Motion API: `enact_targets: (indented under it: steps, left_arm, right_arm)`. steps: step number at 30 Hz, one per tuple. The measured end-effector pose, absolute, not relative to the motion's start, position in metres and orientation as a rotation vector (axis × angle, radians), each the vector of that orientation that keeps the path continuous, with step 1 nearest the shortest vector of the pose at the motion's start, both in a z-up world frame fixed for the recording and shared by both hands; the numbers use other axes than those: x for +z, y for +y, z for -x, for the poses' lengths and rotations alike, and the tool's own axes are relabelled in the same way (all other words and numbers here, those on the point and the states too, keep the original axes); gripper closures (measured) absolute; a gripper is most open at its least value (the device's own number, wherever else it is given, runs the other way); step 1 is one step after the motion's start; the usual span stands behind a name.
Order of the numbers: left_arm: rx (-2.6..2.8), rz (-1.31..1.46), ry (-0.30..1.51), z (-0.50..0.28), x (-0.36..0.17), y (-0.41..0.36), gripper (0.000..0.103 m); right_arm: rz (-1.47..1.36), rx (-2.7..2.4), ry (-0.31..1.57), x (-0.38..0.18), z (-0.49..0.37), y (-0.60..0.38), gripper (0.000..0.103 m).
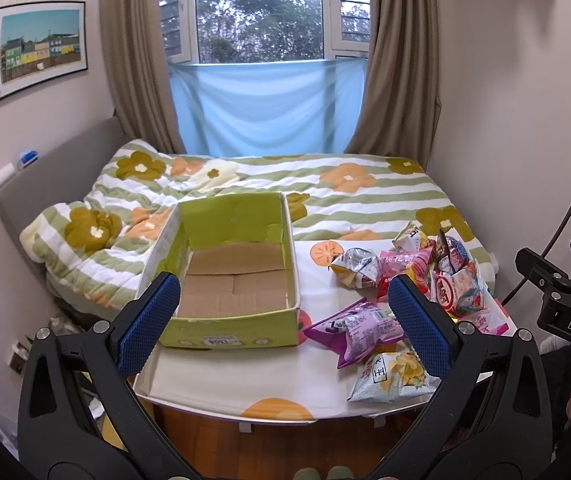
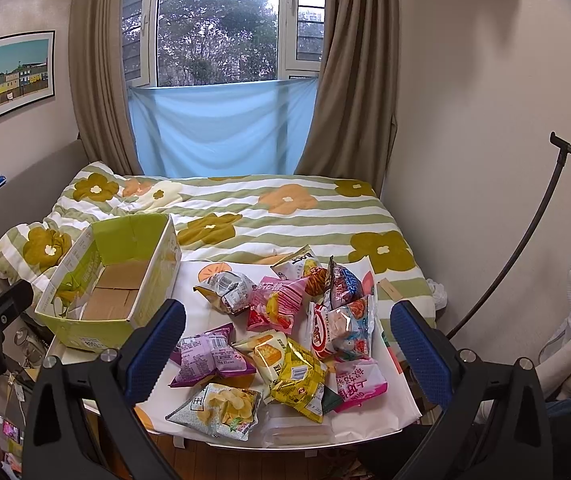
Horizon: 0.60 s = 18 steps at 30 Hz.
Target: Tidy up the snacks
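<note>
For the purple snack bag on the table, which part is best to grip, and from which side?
Probably the purple snack bag's flat crimped end seam nearest the box, approached from above by the open right gripper. The puffed middle looks slippery; that left edge lies free, while its right edge meets neighbouring packets.

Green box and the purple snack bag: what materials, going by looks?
Green box: corrugated cardboard by the look, with plain brown inner flaps and a matte printed green skin. Purple snack bag: likely thin plastic film, glossy, with crinkles and a puffed, pillow-like body.
</note>
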<state>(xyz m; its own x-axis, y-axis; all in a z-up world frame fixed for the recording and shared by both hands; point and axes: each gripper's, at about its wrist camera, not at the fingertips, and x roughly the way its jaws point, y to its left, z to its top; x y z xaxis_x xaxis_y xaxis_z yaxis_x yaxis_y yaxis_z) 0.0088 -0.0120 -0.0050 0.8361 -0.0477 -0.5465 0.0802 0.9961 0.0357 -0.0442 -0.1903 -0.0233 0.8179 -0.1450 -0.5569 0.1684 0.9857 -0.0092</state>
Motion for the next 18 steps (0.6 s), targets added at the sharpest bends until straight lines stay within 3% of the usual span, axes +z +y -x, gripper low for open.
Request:
enact_targets:
  steps: [18]
  left_arm:
    - [-0.073, -0.051, 0.587, -0.0125, -0.0051, -0.0082, 0.0]
  right_arm:
    - [-0.043, -0.165, 0.59, -0.0235, 0.0438, -0.1892, 0.001]
